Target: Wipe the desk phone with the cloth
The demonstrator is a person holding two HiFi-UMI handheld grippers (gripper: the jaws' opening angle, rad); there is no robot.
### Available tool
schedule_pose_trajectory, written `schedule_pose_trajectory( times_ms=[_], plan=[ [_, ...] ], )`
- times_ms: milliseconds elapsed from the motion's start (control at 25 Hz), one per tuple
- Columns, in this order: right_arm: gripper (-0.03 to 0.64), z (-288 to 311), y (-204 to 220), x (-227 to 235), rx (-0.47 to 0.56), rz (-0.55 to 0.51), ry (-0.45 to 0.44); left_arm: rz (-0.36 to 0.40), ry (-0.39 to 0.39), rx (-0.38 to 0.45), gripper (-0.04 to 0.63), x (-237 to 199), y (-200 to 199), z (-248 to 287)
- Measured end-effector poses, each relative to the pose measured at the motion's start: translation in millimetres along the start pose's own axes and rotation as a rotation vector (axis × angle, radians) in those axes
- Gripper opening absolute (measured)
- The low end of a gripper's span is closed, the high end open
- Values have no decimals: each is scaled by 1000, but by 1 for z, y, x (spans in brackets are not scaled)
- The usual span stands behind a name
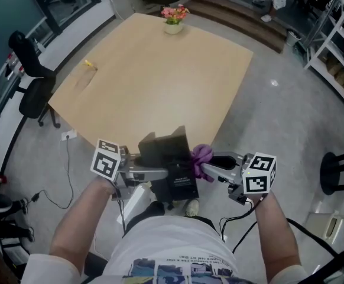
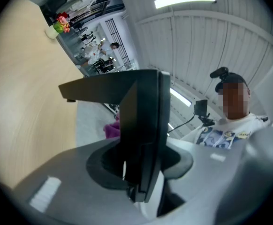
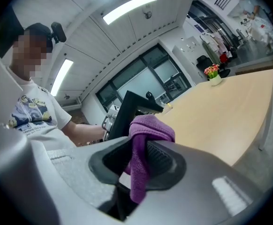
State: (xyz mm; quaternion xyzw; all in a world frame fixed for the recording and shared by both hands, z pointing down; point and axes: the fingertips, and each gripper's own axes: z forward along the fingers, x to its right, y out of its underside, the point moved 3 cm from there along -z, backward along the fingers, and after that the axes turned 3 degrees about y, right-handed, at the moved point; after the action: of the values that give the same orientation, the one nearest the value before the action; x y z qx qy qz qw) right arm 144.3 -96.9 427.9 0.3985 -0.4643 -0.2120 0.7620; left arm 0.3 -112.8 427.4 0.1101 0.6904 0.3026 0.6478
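Note:
A black desk phone [image 1: 171, 161] hangs in the air just off the near edge of the wooden table [image 1: 154, 81], and my left gripper [image 1: 162, 174] is shut on it. The left gripper view has the phone [image 2: 143, 121] standing edge-on between the jaws of the left gripper [image 2: 140, 175]. My right gripper [image 1: 212, 169] is shut on a purple cloth [image 1: 200, 158], which lies against the phone's right side. In the right gripper view the cloth [image 3: 143, 139] bunches up out of the right gripper [image 3: 139, 165], with the phone [image 3: 127, 109] just behind it.
A pot of pink flowers [image 1: 174, 18] stands at the table's far edge and a small yellow object [image 1: 90, 64] lies near its left side. A black office chair [image 1: 33, 81] is to the left, shelving [image 1: 337, 40] and a stool [image 1: 337, 170] to the right. Cables trail on the floor.

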Motion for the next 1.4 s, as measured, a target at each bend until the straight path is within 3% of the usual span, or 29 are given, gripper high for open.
schedule_pose_trajectory(
  times_ms=[320, 680, 1040, 1240, 1400],
  plan=[
    [87, 28, -29, 2, 93, 64, -76, 10, 17, -15, 179, 5, 2, 4],
    [87, 27, 16, -11, -47, 76, -177, 19, 4, 6, 179, 7, 3, -7],
    [87, 11, 64, -16, -152, 109, -173, 13, 15, 13, 179, 7, -5, -8],
    [87, 17, 26, 4, -43, 98, -97, 11, 35, -14, 179, 8, -3, -5],
    [87, 37, -8, 9, 42, 97, -117, 10, 55, -39, 179, 9, 3, -2]
  ],
)
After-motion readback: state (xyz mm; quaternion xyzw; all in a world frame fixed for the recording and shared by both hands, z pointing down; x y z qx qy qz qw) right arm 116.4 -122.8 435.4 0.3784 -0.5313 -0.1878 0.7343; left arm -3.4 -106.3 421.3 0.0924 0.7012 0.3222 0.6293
